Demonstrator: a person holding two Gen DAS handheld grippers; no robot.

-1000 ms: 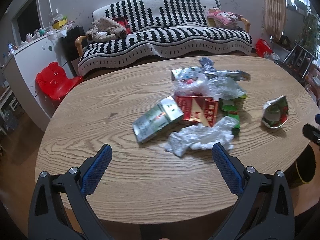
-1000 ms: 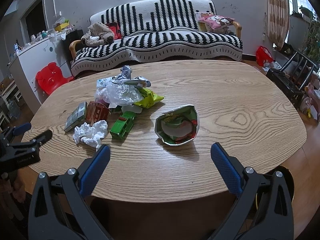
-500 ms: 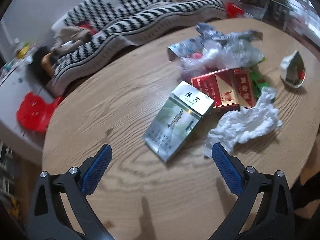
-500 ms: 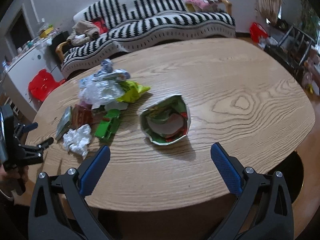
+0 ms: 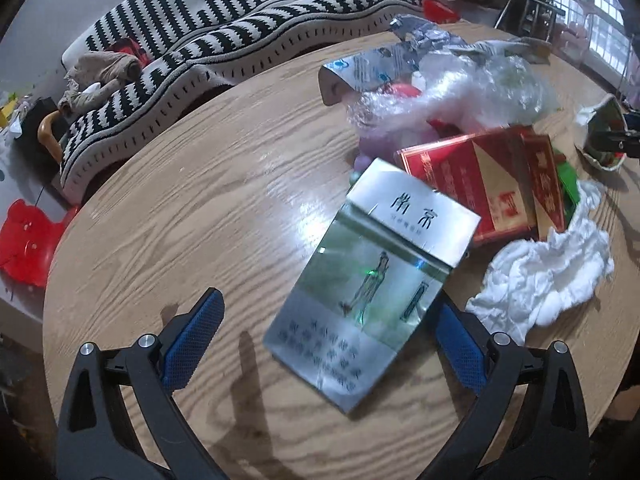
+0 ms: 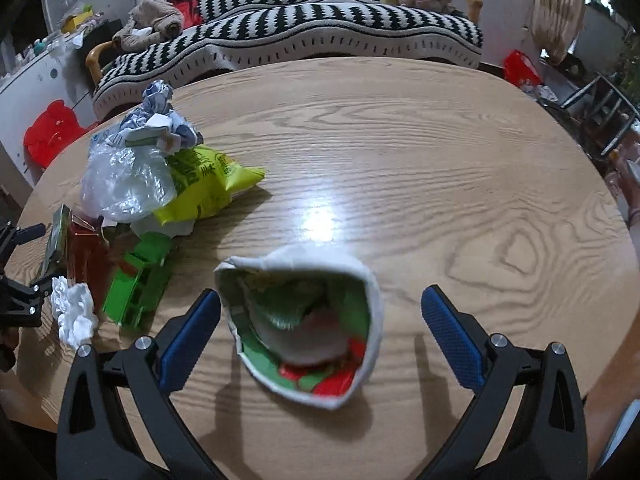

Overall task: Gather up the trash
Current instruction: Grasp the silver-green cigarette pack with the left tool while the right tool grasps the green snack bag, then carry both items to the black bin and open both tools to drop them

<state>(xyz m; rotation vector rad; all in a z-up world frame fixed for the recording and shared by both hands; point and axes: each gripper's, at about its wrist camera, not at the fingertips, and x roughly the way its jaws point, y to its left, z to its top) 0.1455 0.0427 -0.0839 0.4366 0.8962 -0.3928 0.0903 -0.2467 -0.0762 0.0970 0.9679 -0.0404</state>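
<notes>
A silver-green cigarette box lies flat on the wooden table, its near end between the wide-spread fingers of my open left gripper. Beside it lie a red cigarette box, a crumpled white tissue and clear plastic wrap. In the right wrist view a squashed paper cup, white outside and green and red inside, lies with its mouth toward me between the fingers of my open right gripper. Neither gripper touches its item.
Left of the cup lie a green carton, a yellow-green snack bag, plastic wrap and crumpled paper. A striped sofa stands behind the table. A red plastic chair stands at the left.
Both grippers have moved forward and down toward the table. The silver-green box now lies between the left fingers and the paper cup between the right fingers. Both stay open.
</notes>
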